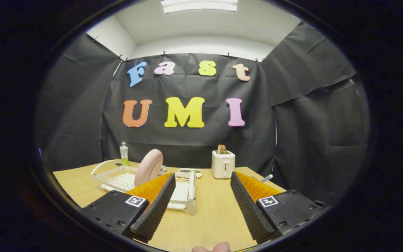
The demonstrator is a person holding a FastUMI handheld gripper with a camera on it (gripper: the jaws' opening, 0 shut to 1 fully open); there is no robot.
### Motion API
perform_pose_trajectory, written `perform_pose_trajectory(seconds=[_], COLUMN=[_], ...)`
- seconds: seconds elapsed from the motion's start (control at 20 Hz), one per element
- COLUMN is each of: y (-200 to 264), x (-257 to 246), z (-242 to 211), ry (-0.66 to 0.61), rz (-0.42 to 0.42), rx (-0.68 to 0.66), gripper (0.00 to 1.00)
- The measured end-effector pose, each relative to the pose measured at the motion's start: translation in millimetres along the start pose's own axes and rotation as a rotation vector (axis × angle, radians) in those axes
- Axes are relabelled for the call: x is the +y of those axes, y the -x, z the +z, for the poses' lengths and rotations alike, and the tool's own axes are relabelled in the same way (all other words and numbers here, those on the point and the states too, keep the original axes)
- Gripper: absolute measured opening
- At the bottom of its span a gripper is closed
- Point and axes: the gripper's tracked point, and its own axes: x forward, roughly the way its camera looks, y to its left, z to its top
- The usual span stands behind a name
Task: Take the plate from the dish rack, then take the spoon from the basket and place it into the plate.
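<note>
A pale pink plate (pixel 148 167) stands on edge in a white wire dish rack (pixel 117 180) on the wooden table (pixel 208 210), ahead of my left finger and partly behind its tip. My gripper (pixel 202 178) is open above the table, with bare tabletop between its fingers. A thin handle with a white tip (pixel 267 178) sticks up just beyond the right finger; what it belongs to is hidden.
A white toaster (pixel 223 163) with toast in it stands at the back of the table, beyond the fingers. A small bottle (pixel 124 154) stands behind the rack. A small white tray (pixel 188 172) lies left of the toaster. A person's fingertips (pixel 211 247) show below the gripper.
</note>
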Motion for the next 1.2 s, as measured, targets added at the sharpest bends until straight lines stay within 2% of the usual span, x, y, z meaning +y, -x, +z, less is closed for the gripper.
perform_pose_trajectory(seconds=[1.2], y=[-5], x=[2], z=[11], ry=[-0.002], rz=[-0.015], rx=[0.000], gripper=[1.00])
